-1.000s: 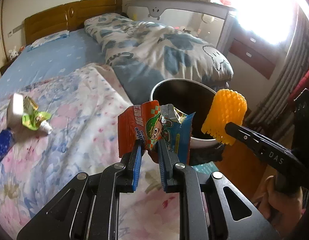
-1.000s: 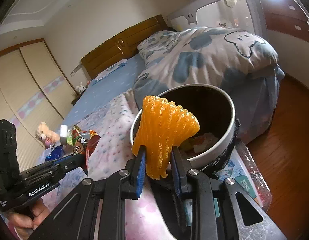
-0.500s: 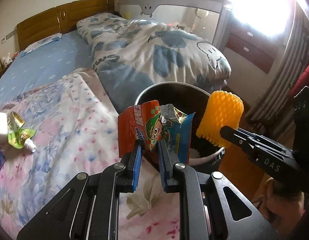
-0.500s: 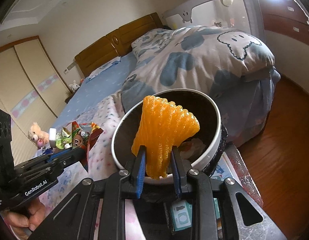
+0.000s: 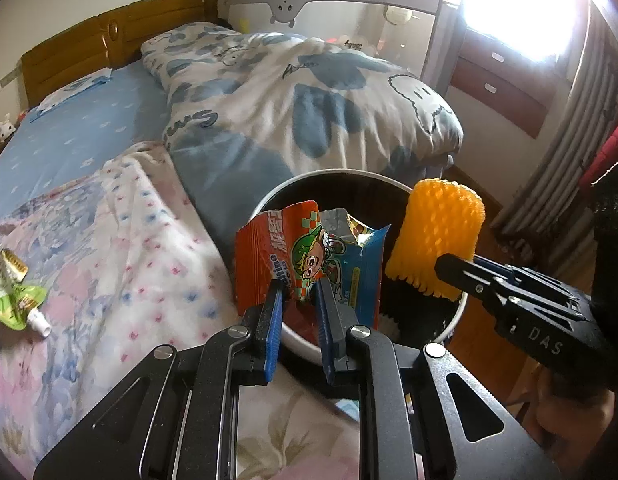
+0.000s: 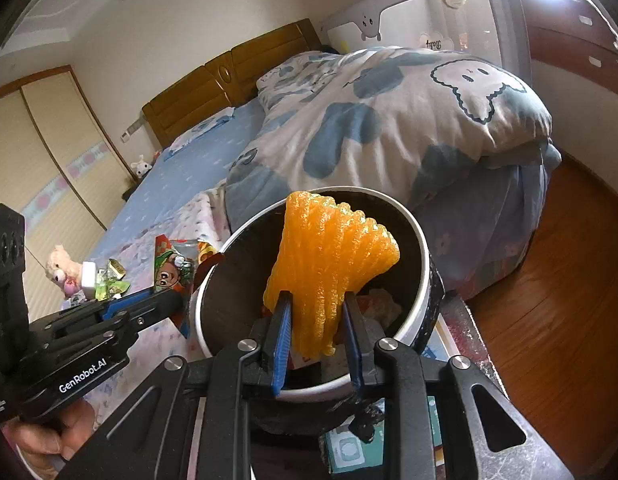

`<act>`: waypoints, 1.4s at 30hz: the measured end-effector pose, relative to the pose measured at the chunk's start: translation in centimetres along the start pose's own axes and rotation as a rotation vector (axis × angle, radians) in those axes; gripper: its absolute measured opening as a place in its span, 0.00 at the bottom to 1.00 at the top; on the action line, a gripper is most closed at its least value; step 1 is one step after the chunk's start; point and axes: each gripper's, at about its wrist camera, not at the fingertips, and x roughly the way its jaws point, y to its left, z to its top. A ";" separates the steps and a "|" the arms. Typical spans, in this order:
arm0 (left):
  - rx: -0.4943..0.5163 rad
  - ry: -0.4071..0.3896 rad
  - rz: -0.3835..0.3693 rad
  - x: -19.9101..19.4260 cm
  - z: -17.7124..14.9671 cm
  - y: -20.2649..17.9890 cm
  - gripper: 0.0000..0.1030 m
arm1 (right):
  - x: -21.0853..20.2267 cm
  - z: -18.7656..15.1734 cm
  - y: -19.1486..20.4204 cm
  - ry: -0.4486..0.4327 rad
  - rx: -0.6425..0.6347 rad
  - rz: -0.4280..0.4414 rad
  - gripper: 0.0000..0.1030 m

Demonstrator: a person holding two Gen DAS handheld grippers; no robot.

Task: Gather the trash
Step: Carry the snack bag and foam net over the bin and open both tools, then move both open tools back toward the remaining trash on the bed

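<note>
The left gripper [image 5: 299, 292] pinches a crumpled red-and-blue cartoon snack wrapper [image 5: 309, 260] at the near rim of the round white-rimmed dark trash bin [image 6: 423, 248] beside the bed. The right gripper [image 6: 315, 320] pinches an orange foam fruit net [image 6: 329, 256] over the bin's mouth.

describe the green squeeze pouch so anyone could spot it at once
Start at the bed with the pink floral blanket. Near its left edge lies the green squeeze pouch, crumpled, with a white spout, the only trash there not held in a gripper.
</note>
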 end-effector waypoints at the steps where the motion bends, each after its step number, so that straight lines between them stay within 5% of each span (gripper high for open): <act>1: 0.004 0.000 0.001 0.2 0.1 -0.1 0.15 | 0.1 0.1 -0.1 0.004 -0.001 0.000 0.24; 11: -0.009 0.021 -0.001 1.3 0.9 -0.1 0.18 | 1.1 0.6 -0.7 0.034 -0.007 -0.009 0.28; 17: -0.027 0.015 0.002 1.0 0.8 0.4 0.41 | 1.2 0.8 -1.1 0.039 0.002 -0.028 0.46; 21: -0.046 0.008 0.014 0.3 0.1 1.2 0.44 | 0.8 0.8 -1.1 0.027 0.007 -0.027 0.55; 34: -0.202 0.019 0.073 -3.5 -6.4 7.2 0.50 | -0.8 -1.2 2.9 -0.012 0.008 0.046 0.80; 42: -0.277 0.007 0.132 -6.5 -10.1 11.3 0.51 | -0.4 -3.0 7.4 0.008 -0.038 0.127 0.80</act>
